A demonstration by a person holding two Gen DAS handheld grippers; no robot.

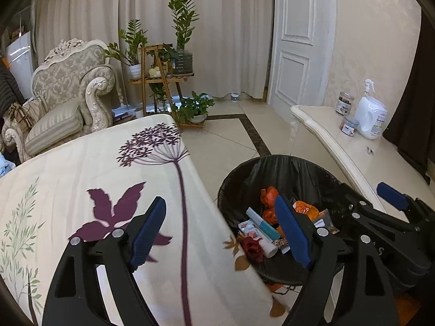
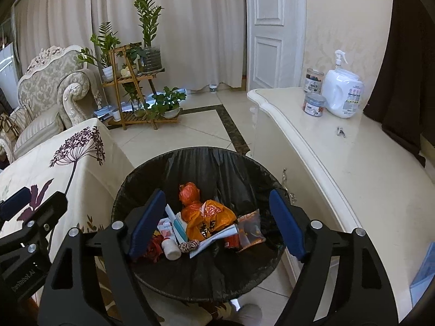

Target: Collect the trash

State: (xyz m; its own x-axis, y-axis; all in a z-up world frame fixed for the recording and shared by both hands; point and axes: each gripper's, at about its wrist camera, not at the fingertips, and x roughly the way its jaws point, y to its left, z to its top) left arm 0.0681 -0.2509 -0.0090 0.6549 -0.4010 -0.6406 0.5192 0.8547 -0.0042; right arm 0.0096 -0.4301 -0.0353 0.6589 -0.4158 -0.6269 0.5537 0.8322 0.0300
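trash (image 2: 206, 222) in bin (image 2: 201, 160) | table (image 2: 54, 168) left | cabinet (image 2: 353, 163) right

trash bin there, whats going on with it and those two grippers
A person is collecting trash with a handheld gripper in each hand. Both the left gripper and the right gripper are open and empty, their blue fingers spread above the black-lined trash bin. The bin already holds an orange plastic bag, a small white bottle, a snack wrapper and some papers. It stands on the floor between the floral-cloth table and a cream cabinet.
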